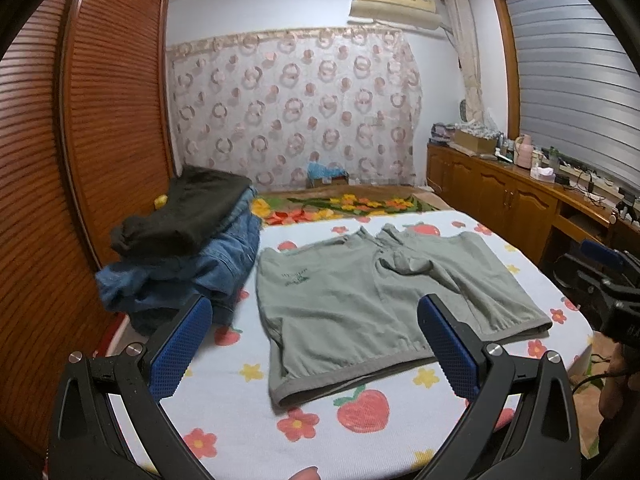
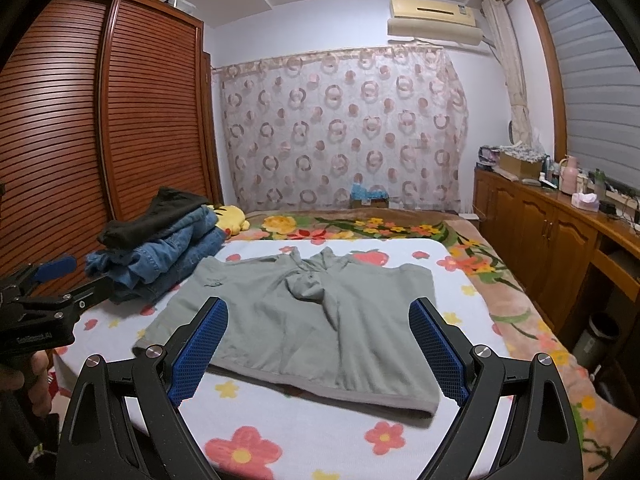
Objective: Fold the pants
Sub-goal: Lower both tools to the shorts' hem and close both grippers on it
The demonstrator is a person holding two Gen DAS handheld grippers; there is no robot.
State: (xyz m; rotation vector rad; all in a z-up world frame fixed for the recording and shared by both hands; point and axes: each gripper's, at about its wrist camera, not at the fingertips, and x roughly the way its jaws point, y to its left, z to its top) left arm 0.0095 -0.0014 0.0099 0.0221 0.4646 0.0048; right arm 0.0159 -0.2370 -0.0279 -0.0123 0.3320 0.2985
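Grey-green pants (image 1: 384,300) lie flat on the flowered sheet (image 1: 240,420), hems nearest, small chest-side print unreadable. Left gripper (image 1: 316,344) and right gripper (image 2: 318,346) hover spread wide, holding nothing. Folded jeans pile (image 1: 192,264) beside them, partly cut by a finger (image 1: 180,352).

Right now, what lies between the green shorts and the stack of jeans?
A narrow strip of bare flowered sheet separates the green shorts from the stack of jeans; the left wrist view shows it.
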